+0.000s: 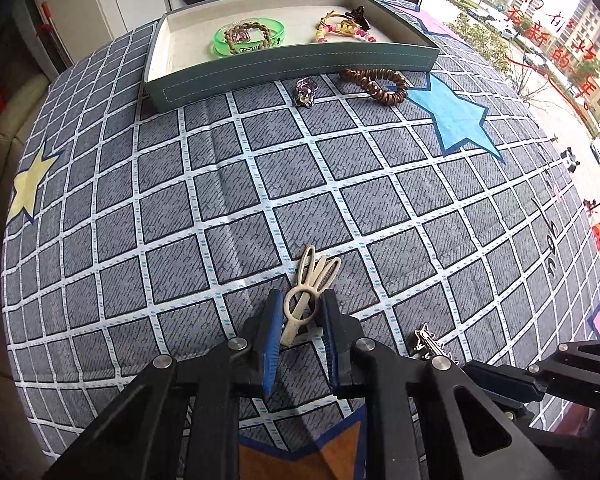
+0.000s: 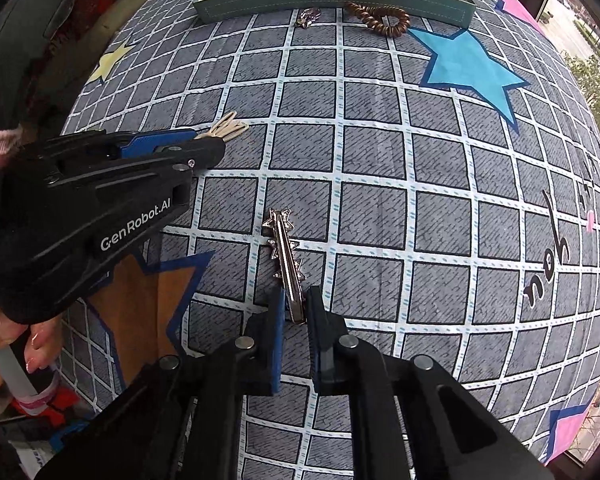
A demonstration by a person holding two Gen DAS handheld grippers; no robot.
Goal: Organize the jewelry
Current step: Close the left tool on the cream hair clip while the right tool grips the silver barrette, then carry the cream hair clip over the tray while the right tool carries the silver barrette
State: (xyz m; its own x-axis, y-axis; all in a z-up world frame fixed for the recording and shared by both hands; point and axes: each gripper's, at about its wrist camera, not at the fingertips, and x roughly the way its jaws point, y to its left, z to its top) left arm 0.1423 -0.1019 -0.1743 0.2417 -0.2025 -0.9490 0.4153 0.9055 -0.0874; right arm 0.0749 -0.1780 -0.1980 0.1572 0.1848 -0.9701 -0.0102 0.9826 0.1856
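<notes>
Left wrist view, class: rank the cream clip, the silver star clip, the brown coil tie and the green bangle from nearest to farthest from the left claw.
1. Cream clip: between the left claw fingers.
2. Silver star clip: just right, on the cloth.
3. Brown coil tie: far ahead, outside the tray.
4. Green bangle: farthest, inside the tray.

Even daylight from the window (image 1: 540,40), soft shadows, sharp focus, heavy fisheye bending at edges.
</notes>
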